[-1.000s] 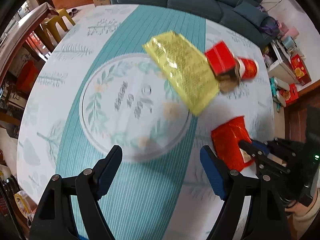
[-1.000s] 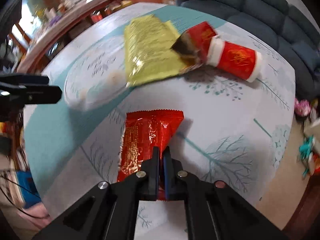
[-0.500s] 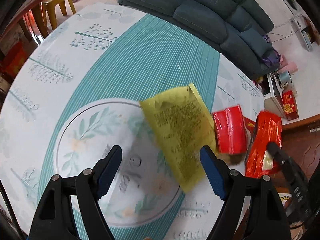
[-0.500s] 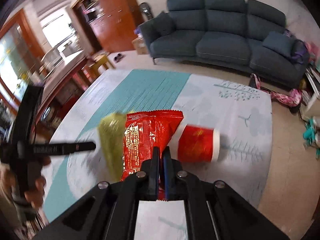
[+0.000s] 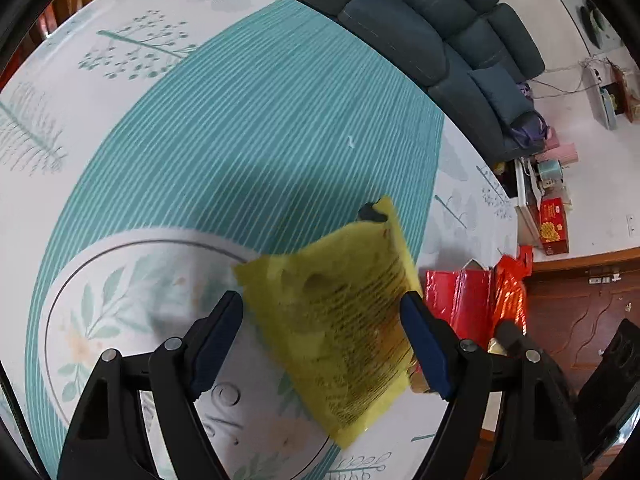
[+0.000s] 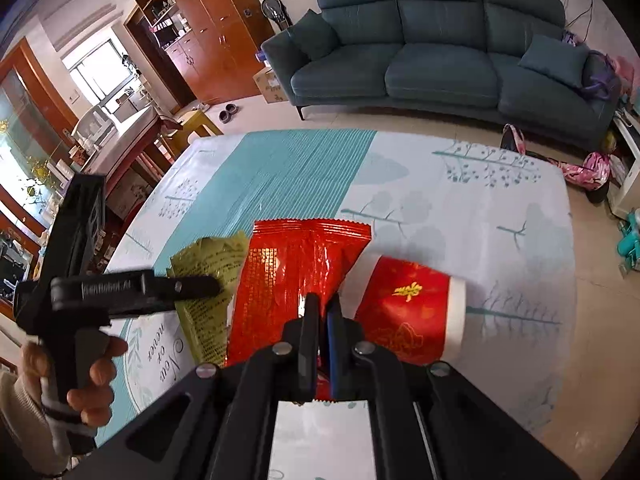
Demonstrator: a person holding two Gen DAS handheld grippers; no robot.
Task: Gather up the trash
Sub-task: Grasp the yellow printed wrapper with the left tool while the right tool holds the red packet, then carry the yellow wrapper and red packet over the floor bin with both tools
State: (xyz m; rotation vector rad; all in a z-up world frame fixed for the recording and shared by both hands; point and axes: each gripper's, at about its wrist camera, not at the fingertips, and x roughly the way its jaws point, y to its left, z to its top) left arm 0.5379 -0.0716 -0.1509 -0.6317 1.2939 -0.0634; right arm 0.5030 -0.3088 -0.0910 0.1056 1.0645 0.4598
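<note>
My right gripper (image 6: 323, 306) is shut on a red foil snack wrapper (image 6: 292, 276) and holds it above the table; the wrapper also shows in the left wrist view (image 5: 510, 292). A yellow wrapper (image 5: 344, 332) lies on the tablecloth, partly between the fingers of my open left gripper (image 5: 320, 332); it also shows in the right wrist view (image 6: 208, 280). A red paper cup (image 6: 412, 312) lies on its side right of the wrappers. A red box (image 5: 456, 300) sits beside the yellow wrapper.
The round table (image 5: 200, 120) has a teal and white patterned cloth. A dark blue sofa (image 6: 432, 60) stands beyond it. Wooden cabinets (image 6: 200, 28) and a side table (image 6: 120, 136) are at the left. Clutter lies on the floor at the right.
My left gripper has moved forward so its open fingers now flank the yellow wrapper. My right gripper lifted the red wrapper off the table and holds it raised.
</note>
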